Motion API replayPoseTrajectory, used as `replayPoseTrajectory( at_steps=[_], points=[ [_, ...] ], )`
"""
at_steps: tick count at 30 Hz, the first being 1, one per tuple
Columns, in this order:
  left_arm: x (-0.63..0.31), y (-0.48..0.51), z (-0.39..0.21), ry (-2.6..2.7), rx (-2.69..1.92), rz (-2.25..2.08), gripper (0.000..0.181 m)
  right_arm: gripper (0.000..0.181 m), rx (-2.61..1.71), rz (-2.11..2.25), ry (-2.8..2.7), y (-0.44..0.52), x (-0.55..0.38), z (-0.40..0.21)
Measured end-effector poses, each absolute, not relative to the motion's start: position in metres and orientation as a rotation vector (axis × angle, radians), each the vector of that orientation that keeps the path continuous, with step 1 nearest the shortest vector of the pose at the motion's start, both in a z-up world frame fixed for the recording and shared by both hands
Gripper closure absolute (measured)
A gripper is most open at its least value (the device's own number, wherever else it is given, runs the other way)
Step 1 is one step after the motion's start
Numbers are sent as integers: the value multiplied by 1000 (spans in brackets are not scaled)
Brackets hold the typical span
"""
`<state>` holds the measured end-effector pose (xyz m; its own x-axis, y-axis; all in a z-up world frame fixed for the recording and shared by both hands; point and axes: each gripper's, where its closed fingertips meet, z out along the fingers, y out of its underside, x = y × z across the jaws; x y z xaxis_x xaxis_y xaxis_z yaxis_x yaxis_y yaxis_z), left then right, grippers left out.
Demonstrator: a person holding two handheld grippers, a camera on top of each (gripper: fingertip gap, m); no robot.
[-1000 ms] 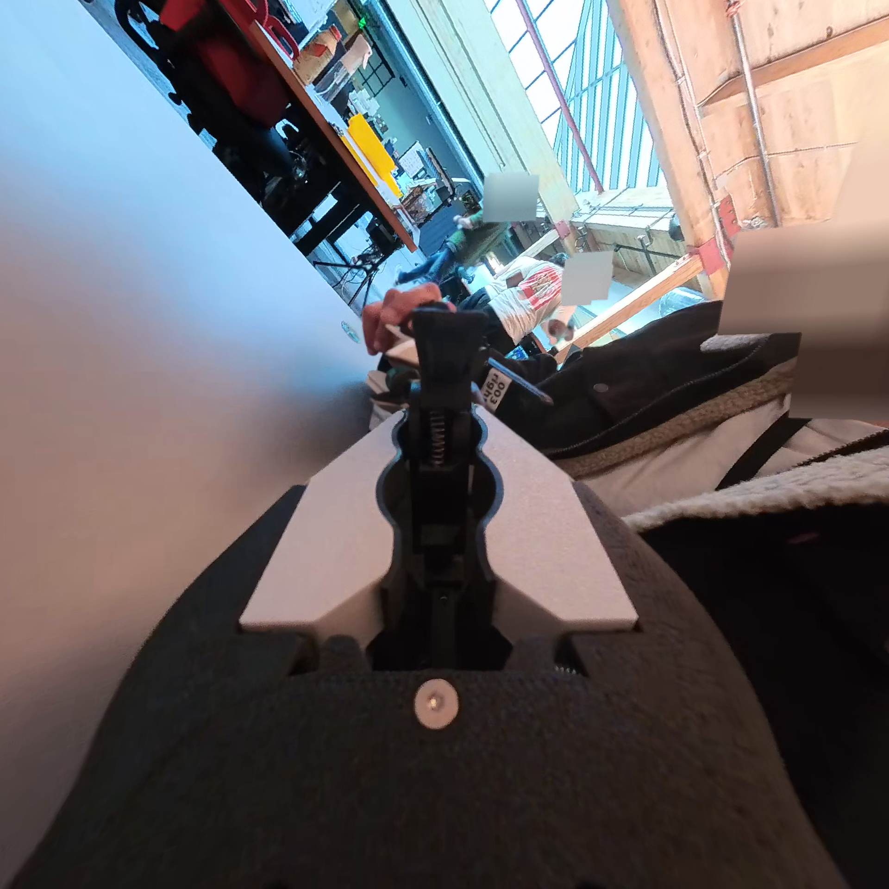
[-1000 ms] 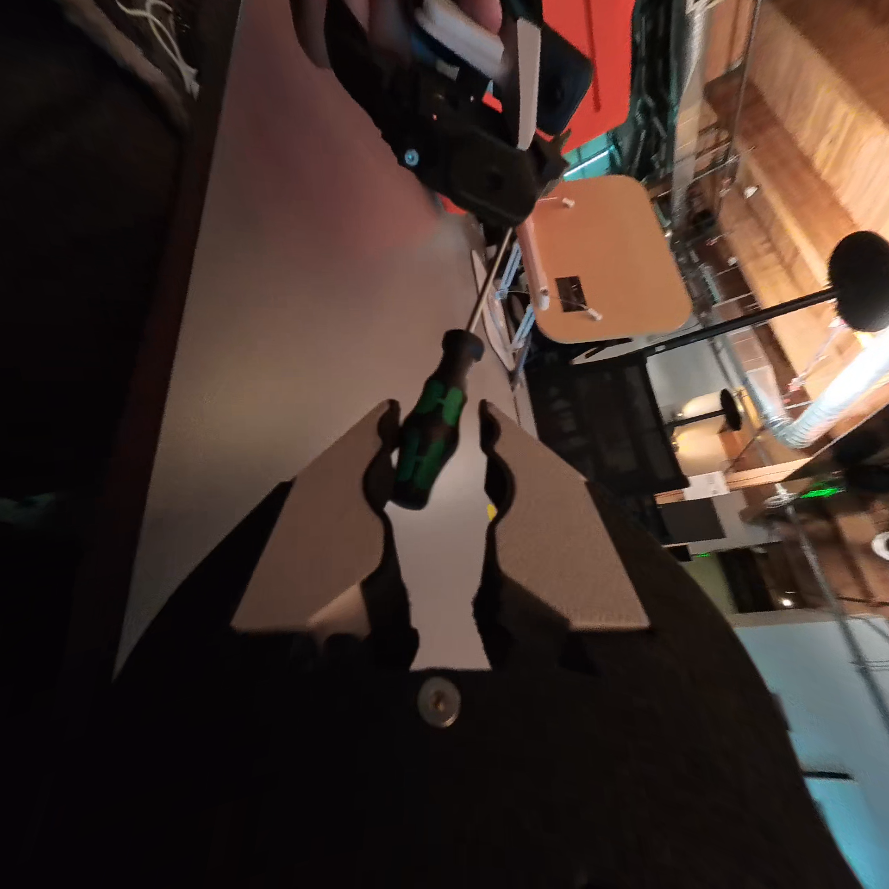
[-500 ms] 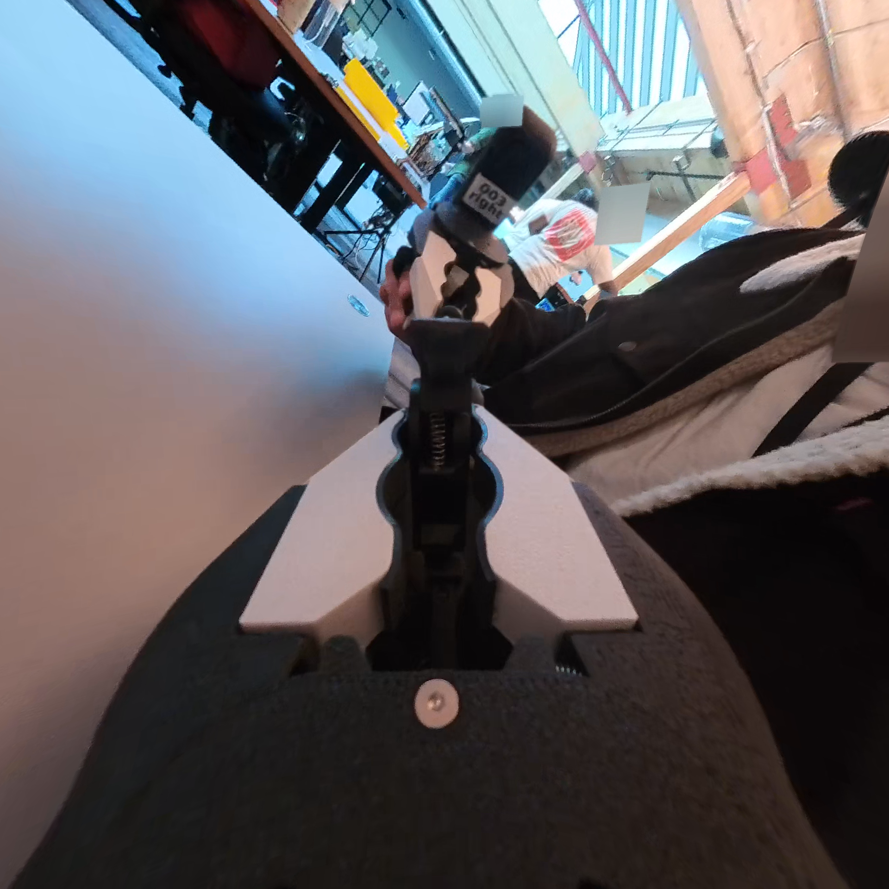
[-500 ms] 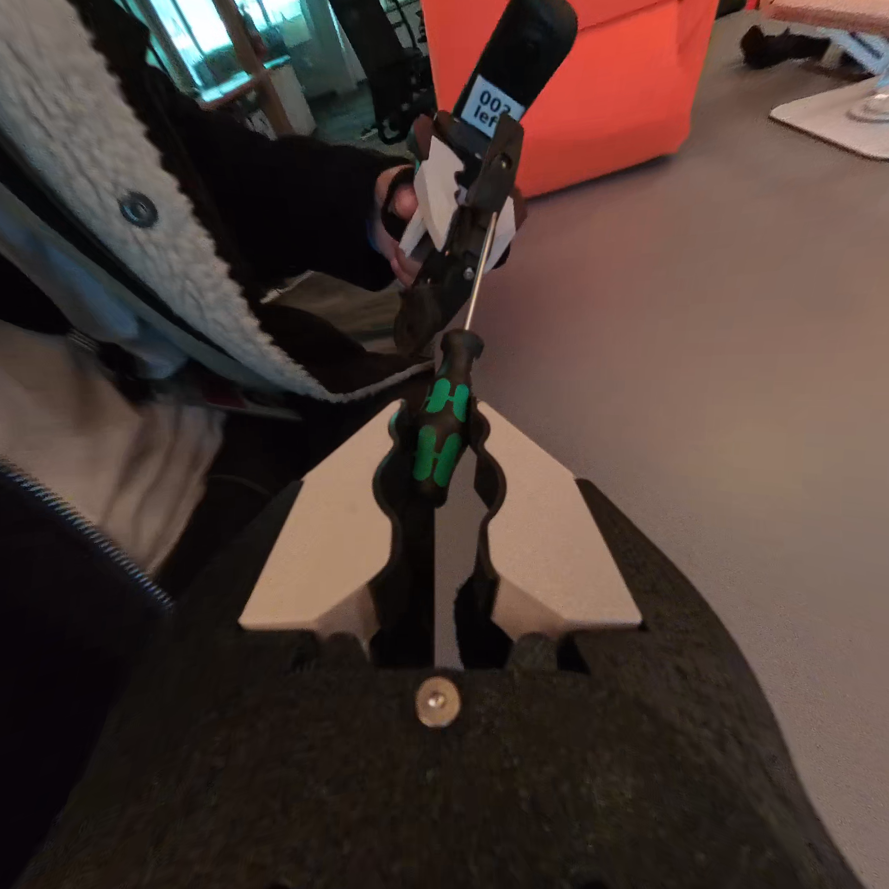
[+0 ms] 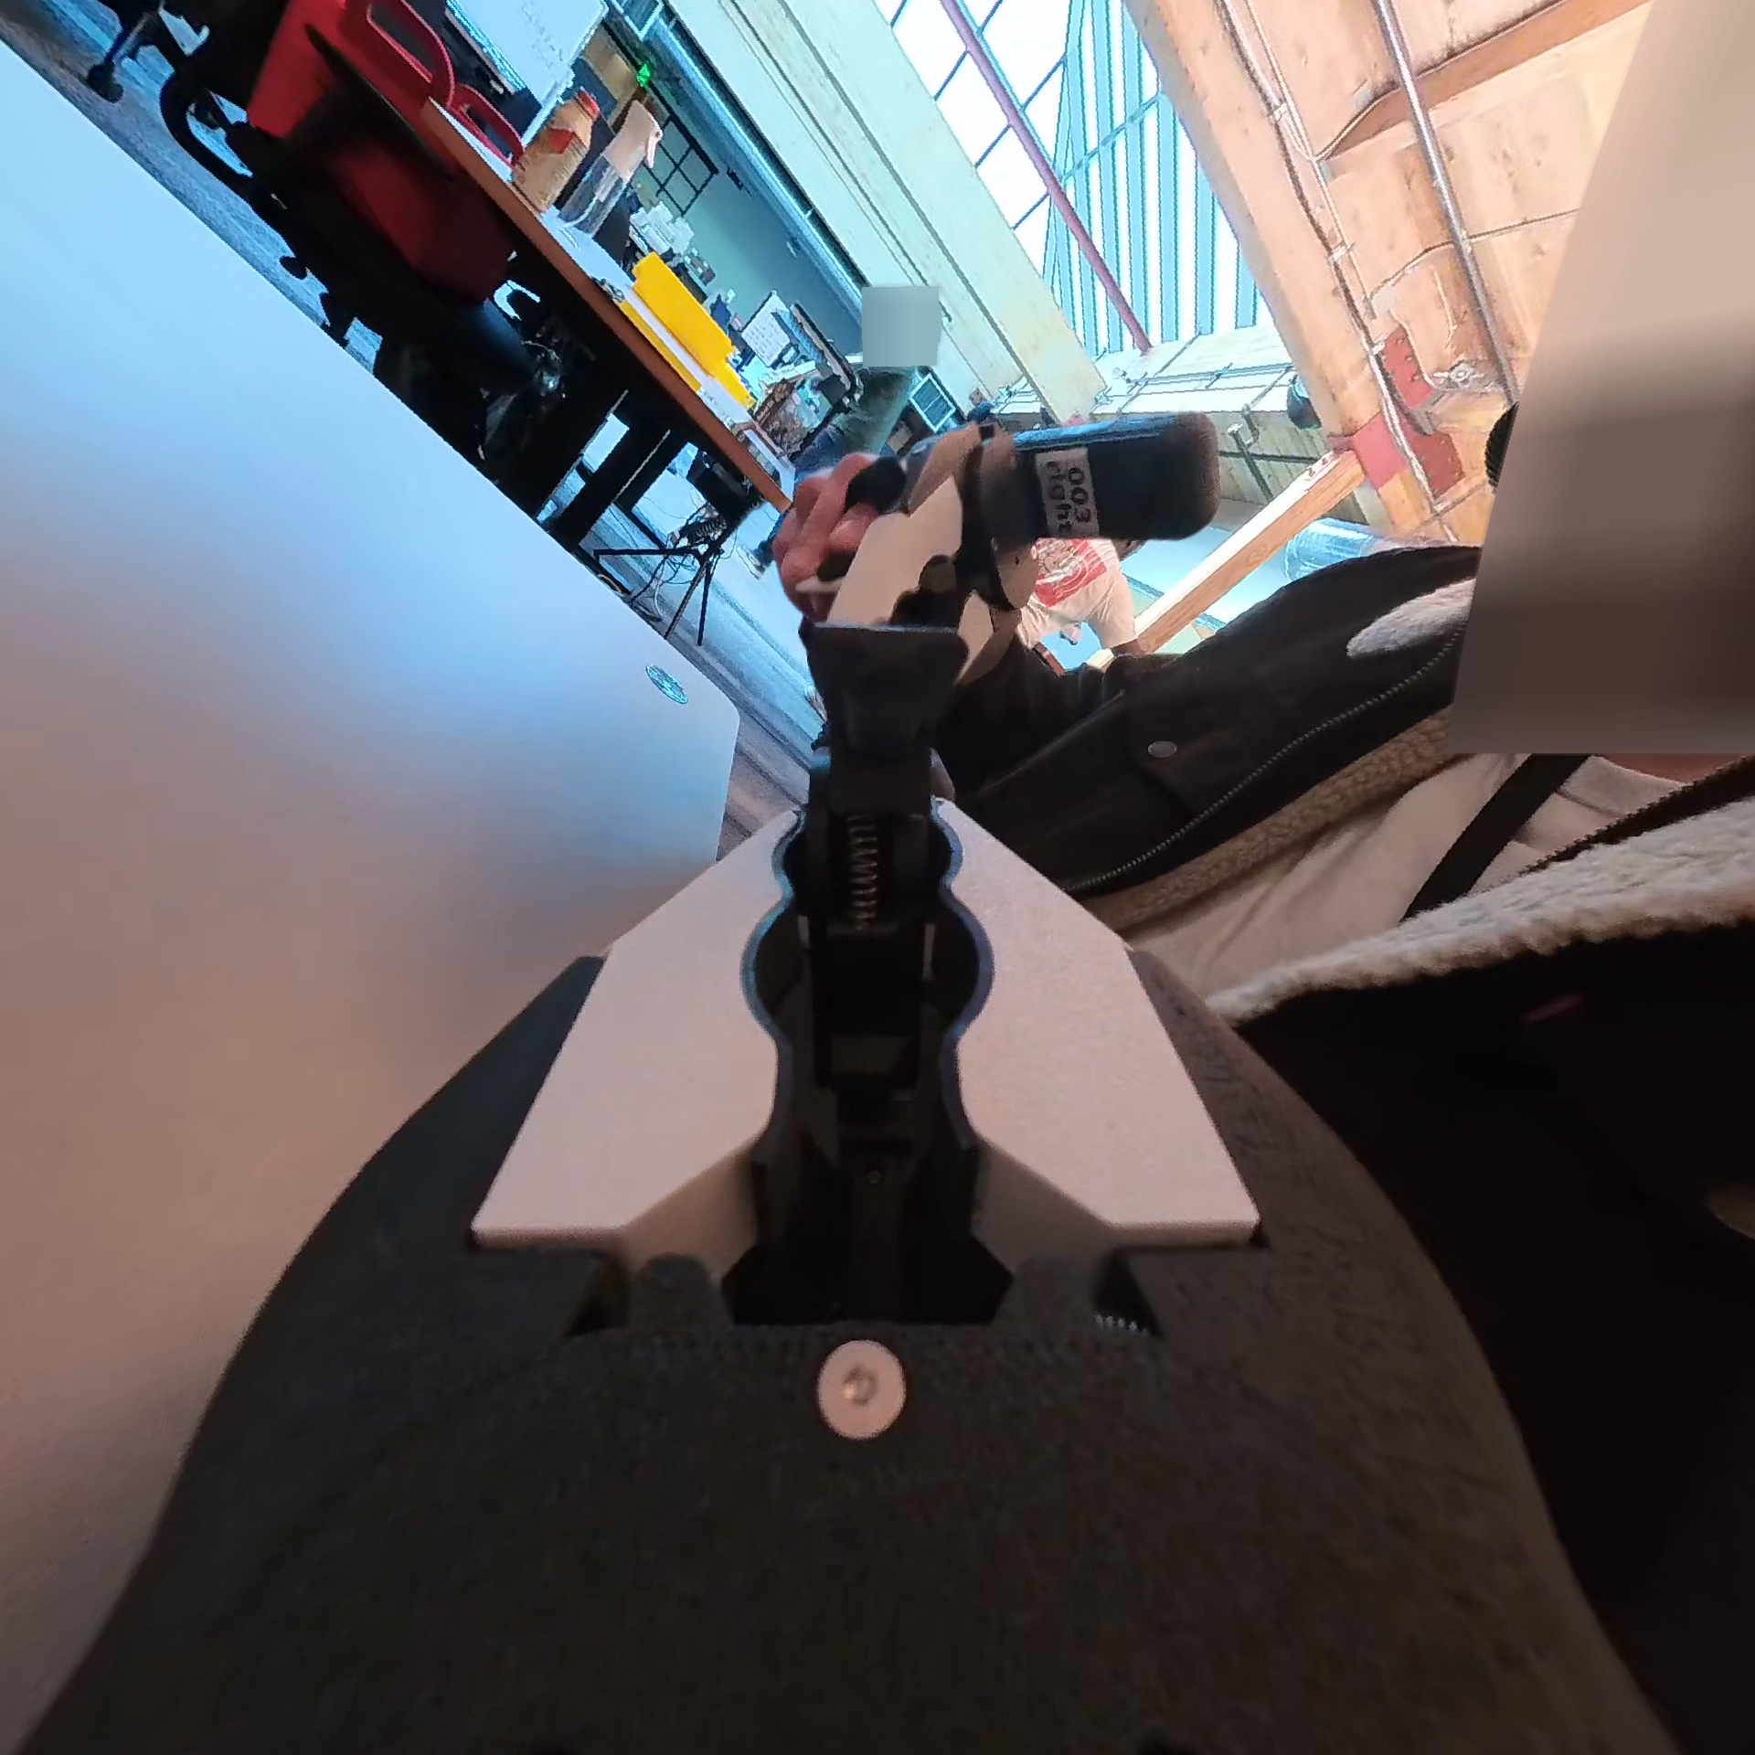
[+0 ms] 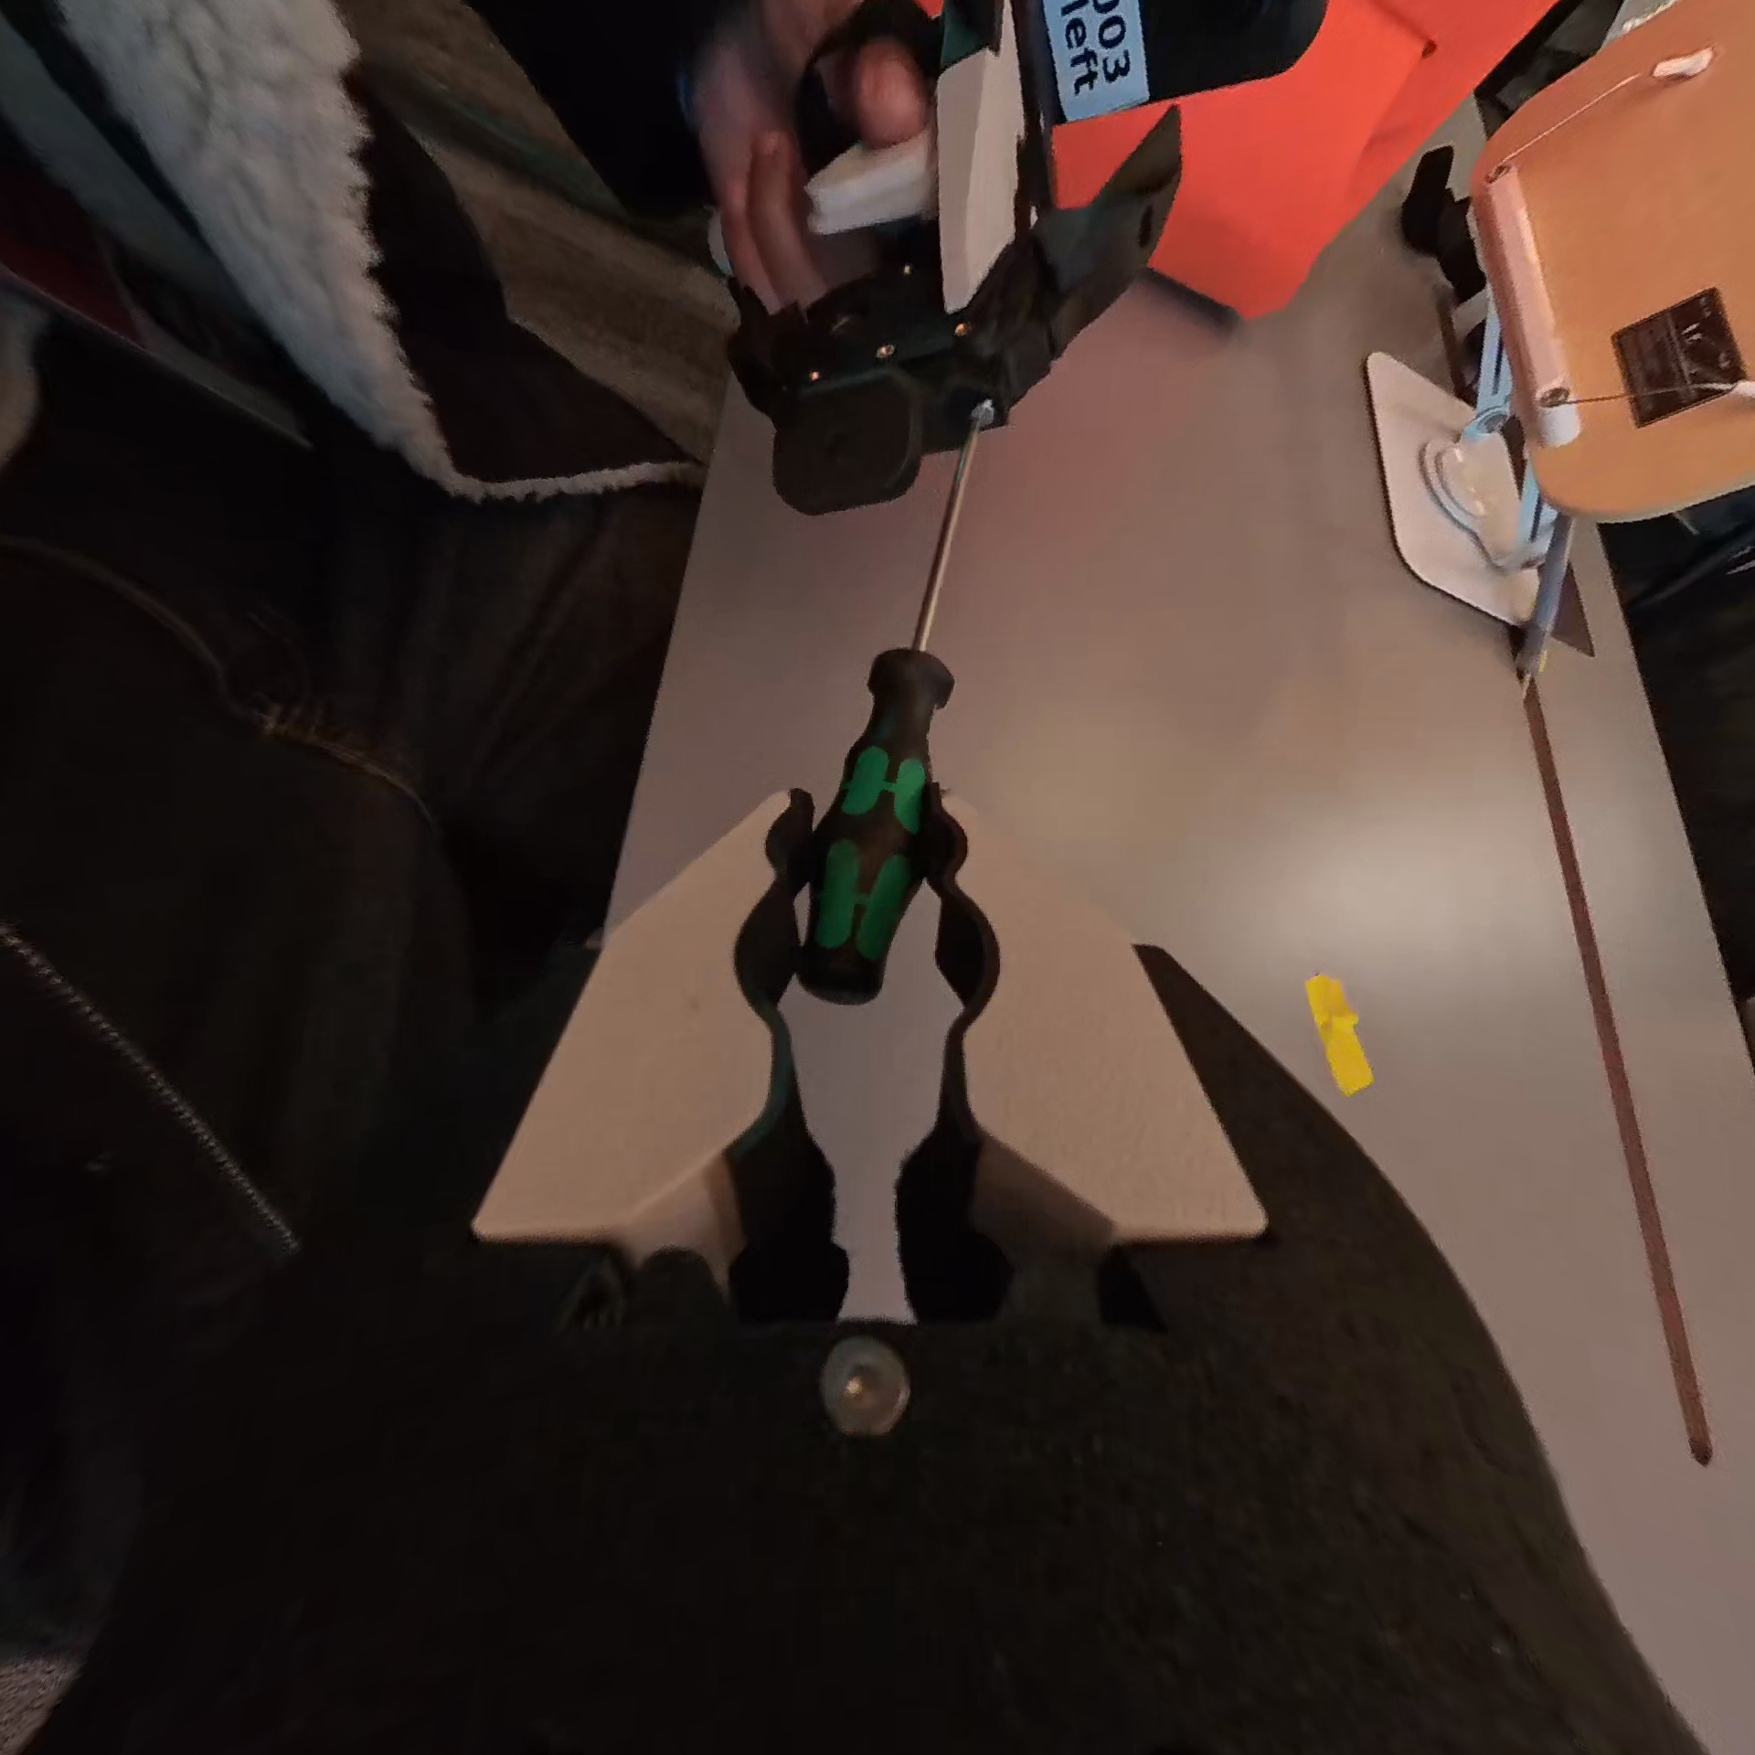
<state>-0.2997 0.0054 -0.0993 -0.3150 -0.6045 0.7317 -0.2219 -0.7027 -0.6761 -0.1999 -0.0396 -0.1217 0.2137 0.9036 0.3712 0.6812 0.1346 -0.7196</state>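
My left gripper [image 5: 869,836] is shut on a black mechanical part [image 5: 878,760] with a small coil spring, which sticks out past the fingertips. My right gripper [image 6: 869,826] is shut on the black and green handle of a screwdriver [image 6: 869,855]. Its thin steel shaft runs up to a screw on the edge of the black part [image 6: 855,399], which the left gripper [image 6: 959,275] holds at the top of the right wrist view. In the left wrist view the right gripper [image 5: 926,594] sits just beyond the part, held by a hand; the screwdriver is hidden there.
A pale table top [image 5: 285,665] lies to the left and shows grey [image 6: 1187,760] under the screwdriver. A small yellow piece [image 6: 1339,1035] lies on it. An orange seat [image 6: 1282,190], a wooden chair [image 6: 1614,285] and the person's dark jacket [image 5: 1235,760] are close by.
Both grippers have swung and turned. The right gripper has rotated and drawn back a little, and the screwdriver tip now meets the screw on the black part. Both grips are unchanged.
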Motion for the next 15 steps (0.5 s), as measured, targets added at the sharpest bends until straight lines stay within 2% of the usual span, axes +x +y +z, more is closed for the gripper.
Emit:
replayPoseTrajectory(
  at_steps=[15],
  points=[
    [-299, 2, -100, 1065, -1656, -2120, 159, 159, -1603, 316, -1550, -46, -201, -118]
  ],
)
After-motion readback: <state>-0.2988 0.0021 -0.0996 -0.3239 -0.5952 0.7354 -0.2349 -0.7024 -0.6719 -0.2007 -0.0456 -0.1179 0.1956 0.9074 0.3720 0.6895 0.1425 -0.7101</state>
